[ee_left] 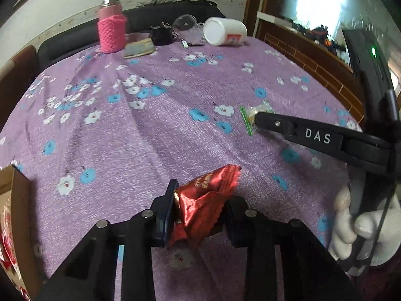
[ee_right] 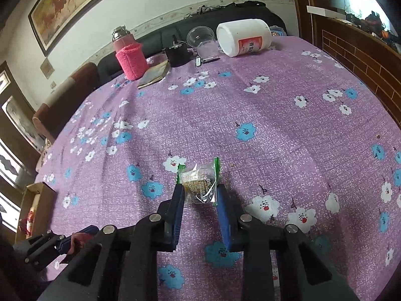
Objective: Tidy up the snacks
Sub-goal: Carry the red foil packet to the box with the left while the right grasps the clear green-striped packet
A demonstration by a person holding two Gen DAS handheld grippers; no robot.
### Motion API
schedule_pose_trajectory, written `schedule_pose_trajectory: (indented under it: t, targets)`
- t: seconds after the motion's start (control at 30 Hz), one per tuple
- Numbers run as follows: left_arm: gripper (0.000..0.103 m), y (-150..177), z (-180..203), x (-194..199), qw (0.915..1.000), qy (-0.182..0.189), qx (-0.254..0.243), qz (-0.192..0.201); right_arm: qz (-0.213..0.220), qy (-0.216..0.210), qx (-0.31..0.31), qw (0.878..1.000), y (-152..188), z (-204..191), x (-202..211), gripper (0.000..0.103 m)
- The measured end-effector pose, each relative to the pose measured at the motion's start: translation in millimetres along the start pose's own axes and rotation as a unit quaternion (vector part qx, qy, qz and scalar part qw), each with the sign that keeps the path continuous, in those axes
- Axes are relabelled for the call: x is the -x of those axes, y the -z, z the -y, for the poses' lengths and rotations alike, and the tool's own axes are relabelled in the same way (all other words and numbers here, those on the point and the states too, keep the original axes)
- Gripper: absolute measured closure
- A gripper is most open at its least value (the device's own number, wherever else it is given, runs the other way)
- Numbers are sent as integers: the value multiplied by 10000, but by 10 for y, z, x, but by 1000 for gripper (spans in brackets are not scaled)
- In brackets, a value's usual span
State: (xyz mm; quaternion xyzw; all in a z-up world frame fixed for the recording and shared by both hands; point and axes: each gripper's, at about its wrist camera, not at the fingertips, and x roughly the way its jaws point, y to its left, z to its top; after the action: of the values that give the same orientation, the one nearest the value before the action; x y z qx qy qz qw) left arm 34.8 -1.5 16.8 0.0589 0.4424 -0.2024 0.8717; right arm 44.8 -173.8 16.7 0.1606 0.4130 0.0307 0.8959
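Note:
My left gripper [ee_left: 199,195] is shut on a red foil snack packet [ee_left: 205,198] and holds it above the purple flowered tablecloth [ee_left: 150,125]. My right gripper [ee_right: 200,188] has its jaws closed against a clear snack packet with green edges [ee_right: 199,181] that rests on the cloth. In the left wrist view the right gripper [ee_left: 255,121] shows at the right, at the same green-edged packet [ee_left: 250,115]. The left gripper [ee_right: 62,245] shows at the lower left of the right wrist view.
A cardboard box [ee_right: 37,200] with red packets sits at the table's left edge; it also shows in the left wrist view [ee_left: 17,200]. At the far end stand a pink-sleeved flask [ee_right: 129,55], a flat packet [ee_right: 154,75], a clear cup [ee_right: 200,37] and a tipped white jar [ee_right: 245,37].

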Motion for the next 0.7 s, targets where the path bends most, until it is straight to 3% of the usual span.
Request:
schedule_pose_trajectory:
  t: [0.03, 0.27, 0.43, 0.5, 0.57, 0.6, 0.7]
  targets:
    - [72, 4, -21, 49, 10000, 15, 49, 56, 26, -44, -6, 10000, -6, -8, 17, 86]
    - [72, 110, -207, 485, 9982, 101, 452, 368, 278, -343, -225, 9988, -31, 40, 155, 95]
    - [72, 257, -402, 856, 9946, 174, 809, 620, 376, -591, -428, 9966, -50, 118, 181, 95]
    - [72, 319, -482, 957, 9930, 139, 953, 678, 299, -406, -523, 9974, -56, 150, 107, 90]
    - [72, 367, -552, 1002, 9916, 117, 1096, 672, 165, -273, -481, 9983, -71, 144, 12, 56]
    - [72, 394, -575, 1014, 9911, 101, 1154, 653, 159, -275, -471, 9984, -74, 135, -18, 49]
    - [72, 447, -622, 1043, 9908, 22, 1212, 601, 74, -187, -226, 9995, -91, 19, -116, 47]
